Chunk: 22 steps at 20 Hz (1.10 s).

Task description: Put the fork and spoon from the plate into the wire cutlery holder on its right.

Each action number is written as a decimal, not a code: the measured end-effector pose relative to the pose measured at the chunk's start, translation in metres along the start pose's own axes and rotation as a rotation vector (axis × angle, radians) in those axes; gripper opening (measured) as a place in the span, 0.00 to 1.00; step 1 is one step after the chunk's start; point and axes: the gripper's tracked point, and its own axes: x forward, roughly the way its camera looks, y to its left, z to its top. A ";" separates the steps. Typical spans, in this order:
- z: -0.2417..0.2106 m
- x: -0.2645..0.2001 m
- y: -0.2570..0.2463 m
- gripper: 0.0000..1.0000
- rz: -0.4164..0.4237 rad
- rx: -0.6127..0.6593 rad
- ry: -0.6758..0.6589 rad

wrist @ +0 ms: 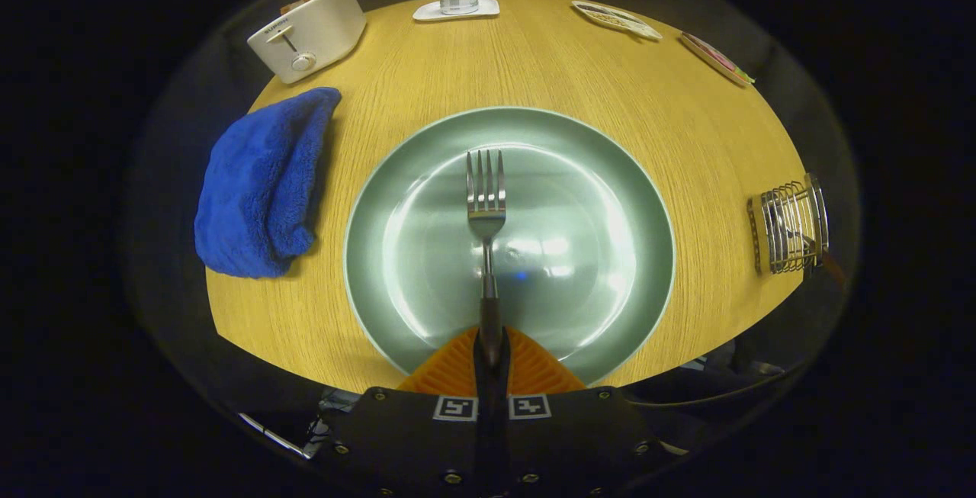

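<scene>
Gripper (489,357) is clamped tight on the fork (486,208) handle, tines pointing up over the middle of the green plate (381,200). Wire cutlery holder (789,227) sits at mid-right, blue towel (259,185) at mid-left.

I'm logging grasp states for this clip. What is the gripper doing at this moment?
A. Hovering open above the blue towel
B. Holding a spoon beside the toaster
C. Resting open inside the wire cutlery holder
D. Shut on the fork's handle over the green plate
D: the gripper has both fingers closed on the dark handle of the fork, whose tines point ahead over the green plate.
</scene>
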 end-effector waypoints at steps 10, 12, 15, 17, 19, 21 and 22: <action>0.025 -0.039 -0.016 0.01 0.022 0.067 -0.100; 0.033 -0.051 -0.026 0.01 0.014 0.094 -0.127; 0.044 -0.069 -0.046 0.01 -0.008 0.148 -0.162; 0.052 -0.081 -0.062 0.01 -0.020 0.196 -0.180; 0.058 -0.091 -0.077 0.01 -0.033 0.244 -0.195; 0.063 -0.100 -0.096 0.01 -0.053 0.298 -0.204; 0.065 -0.104 -0.105 0.01 -0.063 0.322 -0.208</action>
